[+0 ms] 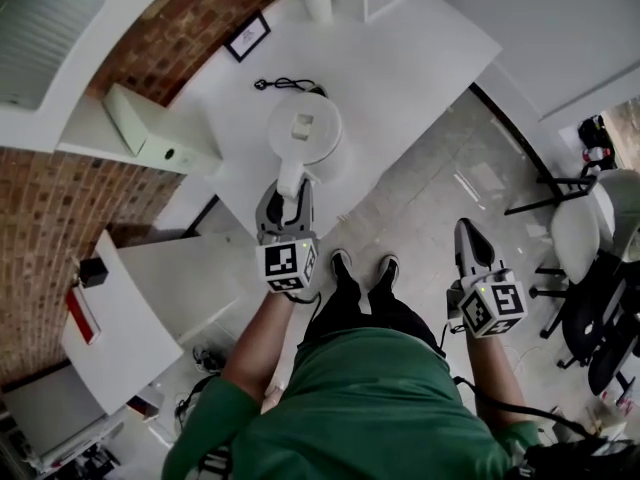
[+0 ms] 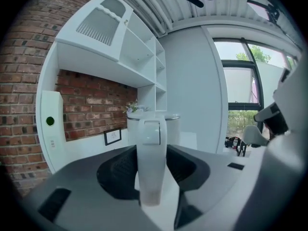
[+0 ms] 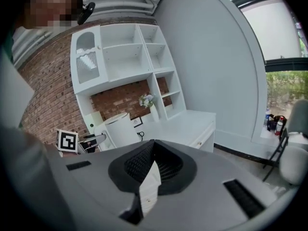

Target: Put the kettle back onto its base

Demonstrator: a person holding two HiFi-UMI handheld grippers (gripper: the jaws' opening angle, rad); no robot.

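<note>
One step seems left: release. Left gripper (image 1: 287,203) clamps the kettle (image 1: 305,128), seemingly seated; right gripper (image 1: 468,233), well apart from it, closed, empty.

The left claw (image 1: 288,201) holds the white kettle (image 1: 304,128) over the white counter (image 1: 410,63).

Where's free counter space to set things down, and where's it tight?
Free: the counter stretch right of the kettle in the head view, out to its front edge. Tight: behind the kettle, among the black cord, picture frame and vase, and at its handle side, where the left gripper grips it.
</note>
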